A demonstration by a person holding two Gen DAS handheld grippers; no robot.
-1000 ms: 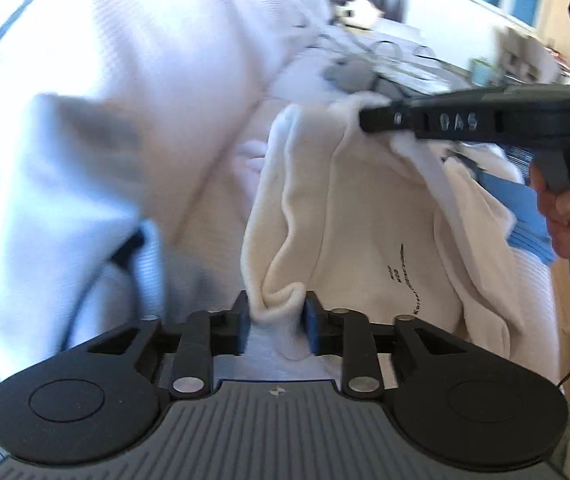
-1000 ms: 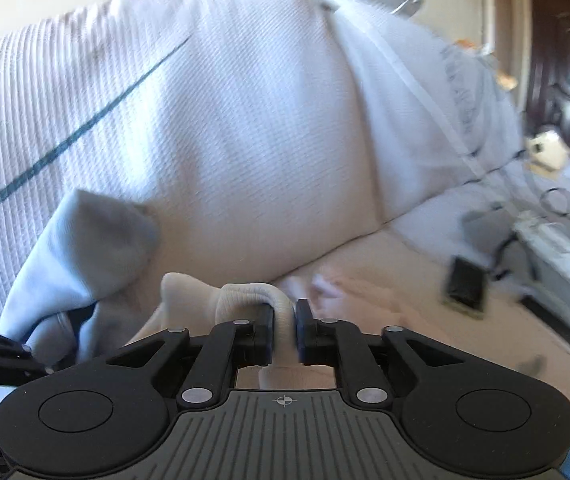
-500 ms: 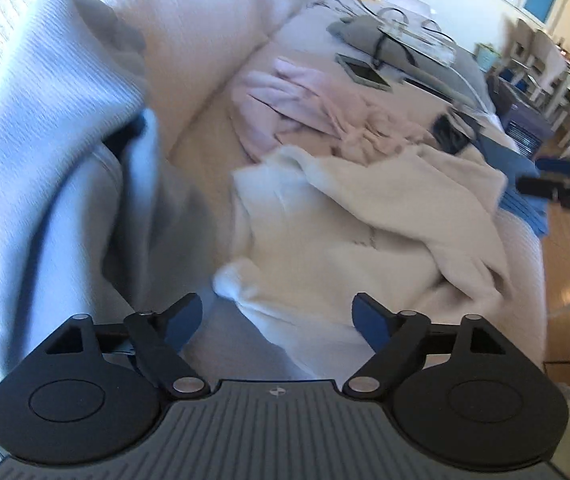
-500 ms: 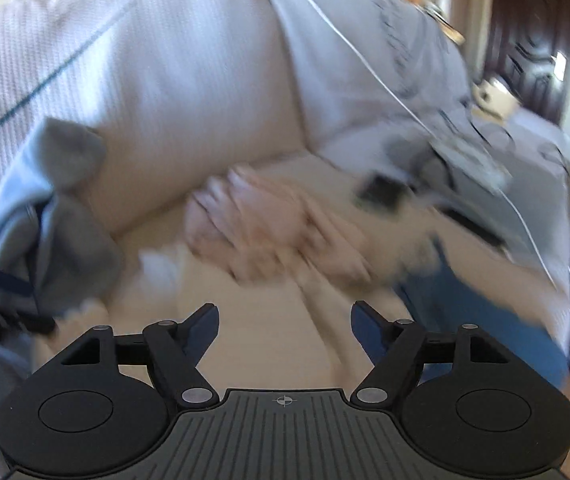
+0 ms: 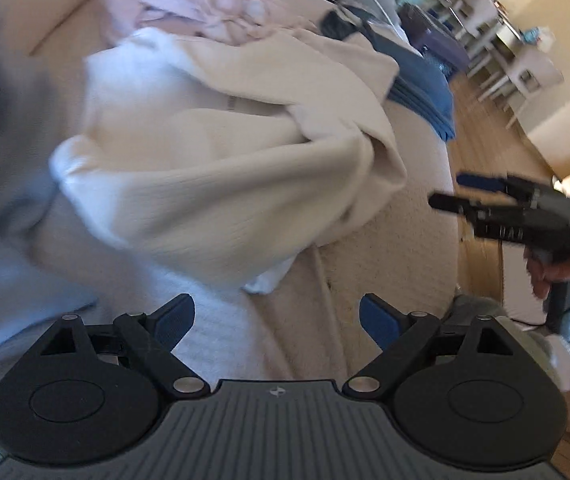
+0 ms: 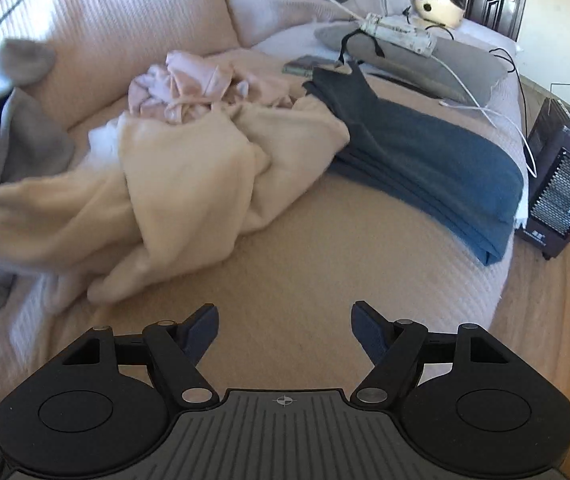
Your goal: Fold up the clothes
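Cream garment [image 6: 173, 184] lay crumpled at ten o'clock on the sofa seat [image 6: 325, 264]. Left gripper [image 5: 277, 318] was opening, right gripper [image 6: 284, 326] spread, both empty. Risk: grabbing bunched layers, folding crooked.

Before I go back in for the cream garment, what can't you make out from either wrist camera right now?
- Cream garment: left wrist view motion-blurred; sleeves and hem indistinguishable in the crumple.
- Pink garment: partly buried under the cream one, right wrist view.
- Grey garment: cut off by the left edge.
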